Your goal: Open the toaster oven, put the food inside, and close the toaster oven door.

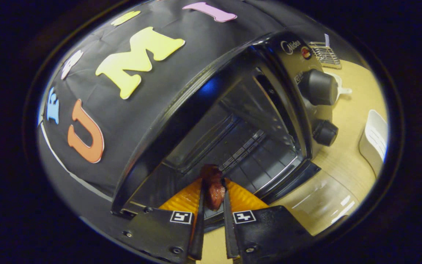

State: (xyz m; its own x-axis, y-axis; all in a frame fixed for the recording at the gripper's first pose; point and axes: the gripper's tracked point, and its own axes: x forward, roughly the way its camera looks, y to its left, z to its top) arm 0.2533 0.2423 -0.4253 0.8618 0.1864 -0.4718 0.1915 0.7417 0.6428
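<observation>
The fisheye camera riding on the gripper (213,190) looks forward along the two fingers, which press a dark reddish piece of food (214,187) between them, straight into the open mouth of the toaster oven (233,121) at close range. The view is rolled to one side, so the oven's control knobs (318,87) and the wooden table (346,146) tilt away beyond it, with a white tray (374,139) near the table's far edge.

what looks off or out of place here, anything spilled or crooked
Nothing stands out. The toaster oven sits open on the table, its inside looking bare, and the gripper is shut on a piece of food at the opening. No spill or damage shows.
</observation>
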